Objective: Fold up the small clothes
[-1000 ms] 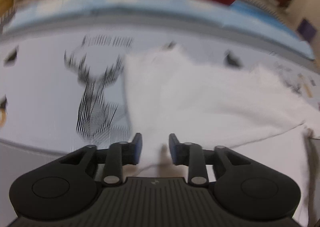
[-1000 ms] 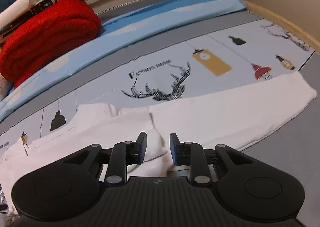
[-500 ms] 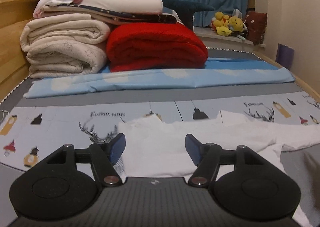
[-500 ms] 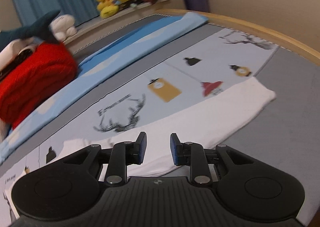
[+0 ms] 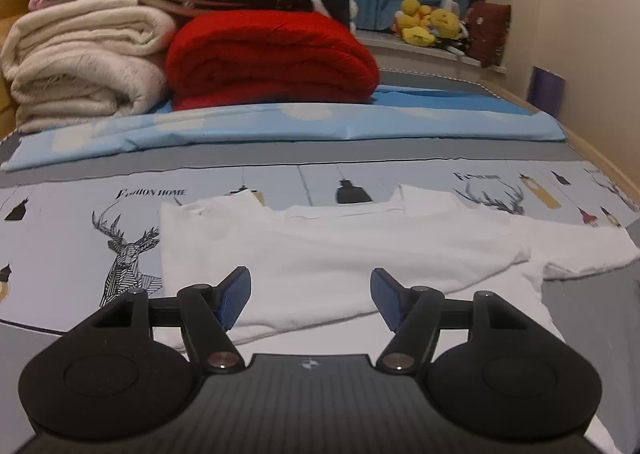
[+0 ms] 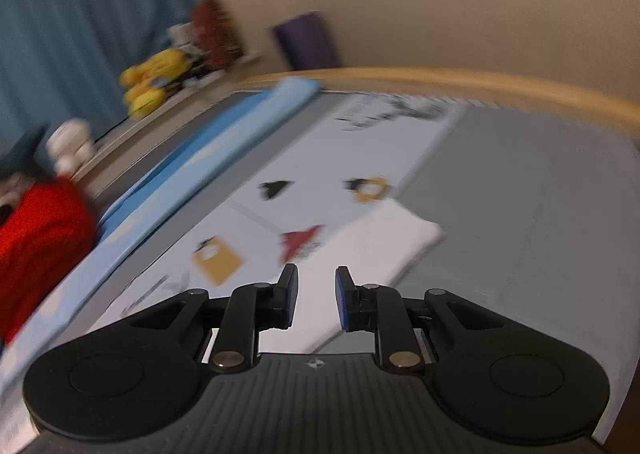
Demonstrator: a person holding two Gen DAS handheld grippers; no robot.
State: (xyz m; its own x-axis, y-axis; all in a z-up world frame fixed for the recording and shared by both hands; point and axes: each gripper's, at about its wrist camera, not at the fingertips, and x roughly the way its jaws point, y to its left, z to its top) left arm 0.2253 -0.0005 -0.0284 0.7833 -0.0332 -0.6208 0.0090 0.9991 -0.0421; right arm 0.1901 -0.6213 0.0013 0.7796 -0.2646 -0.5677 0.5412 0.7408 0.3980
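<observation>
Right wrist view is motion-blurred: prints on the bed sheet smear, and only one end of the white shirt shows, a flat pale strip running under the right claw. Its near part is cut off by the claw body. Right claw fingers are narrow, a small gap between the blue ribbed pads, nothing pinched between them.

Left wrist view is sharp. Left claw is spread wide, pads apart, w/ nothing gripped; it hovers just over the shirt's near hem. White shirt lies flat across the middle of the bed, soft knit, lightly wrinkled, one sleeve folded in over the body on the left side, the other sleeve stretching toward the bed's right edge. Lower-right part of the shirt is hidden behind the claw housing.

Sheet is smooth cotton w/ deer, lamp & text prints, grey bands. Toward the far edge: light blue folded cover, fuzzy red blanket roll, cream blanket stack. Yellow plush toys on the far ledge, details too small to make out.
</observation>
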